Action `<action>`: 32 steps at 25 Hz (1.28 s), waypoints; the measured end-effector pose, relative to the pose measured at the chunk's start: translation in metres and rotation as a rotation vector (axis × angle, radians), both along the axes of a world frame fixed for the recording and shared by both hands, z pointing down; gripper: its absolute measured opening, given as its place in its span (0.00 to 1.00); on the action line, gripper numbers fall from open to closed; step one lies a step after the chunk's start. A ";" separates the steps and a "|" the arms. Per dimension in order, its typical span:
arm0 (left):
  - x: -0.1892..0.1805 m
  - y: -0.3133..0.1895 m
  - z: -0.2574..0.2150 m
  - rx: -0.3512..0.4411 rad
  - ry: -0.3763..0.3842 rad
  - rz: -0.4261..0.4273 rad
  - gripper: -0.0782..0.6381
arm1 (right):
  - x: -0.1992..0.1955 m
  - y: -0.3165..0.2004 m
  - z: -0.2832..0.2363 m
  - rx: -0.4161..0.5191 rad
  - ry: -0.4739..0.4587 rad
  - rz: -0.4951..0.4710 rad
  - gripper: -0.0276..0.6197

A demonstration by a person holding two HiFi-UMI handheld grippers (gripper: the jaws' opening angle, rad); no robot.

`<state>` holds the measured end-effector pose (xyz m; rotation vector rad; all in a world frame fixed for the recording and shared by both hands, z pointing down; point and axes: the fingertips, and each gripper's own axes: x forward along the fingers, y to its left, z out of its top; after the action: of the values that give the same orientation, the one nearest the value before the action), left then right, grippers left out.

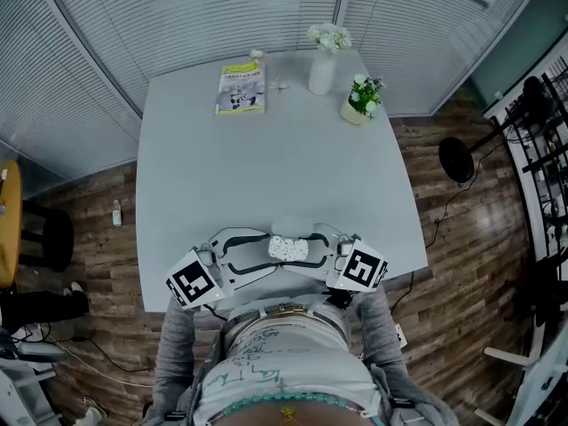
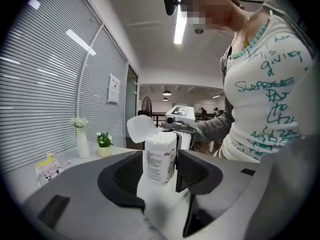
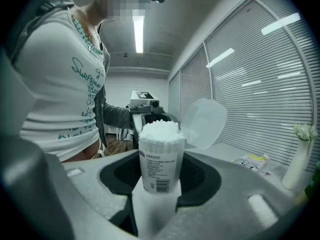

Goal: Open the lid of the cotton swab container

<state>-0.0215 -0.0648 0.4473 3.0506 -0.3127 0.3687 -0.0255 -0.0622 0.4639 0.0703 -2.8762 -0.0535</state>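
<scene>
Right gripper (image 3: 161,180) is clenched on the upright container (image 3: 160,156) at the desk's (image 1: 266,167) near edge. Left gripper (image 2: 159,176) faces it, jaws released and flanking the container without pressing. The lid (image 3: 204,121) stands flipped open on the far side, so the opening looks done.
</scene>
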 end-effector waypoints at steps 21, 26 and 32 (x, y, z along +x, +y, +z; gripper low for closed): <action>-0.002 -0.007 -0.009 0.035 0.038 -0.114 0.37 | -0.004 -0.010 -0.008 -0.018 -0.042 0.032 0.37; -0.003 -0.011 -0.007 0.020 0.053 -0.183 0.37 | -0.002 -0.017 -0.003 -0.015 -0.049 0.085 0.39; -0.002 -0.009 0.003 0.025 0.018 -0.179 0.37 | -0.001 -0.014 0.004 -0.022 -0.036 0.077 0.40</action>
<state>-0.0235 -0.0735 0.4501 3.0158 -0.5890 0.3291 -0.0267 -0.0761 0.4683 0.1797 -2.9064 -0.0057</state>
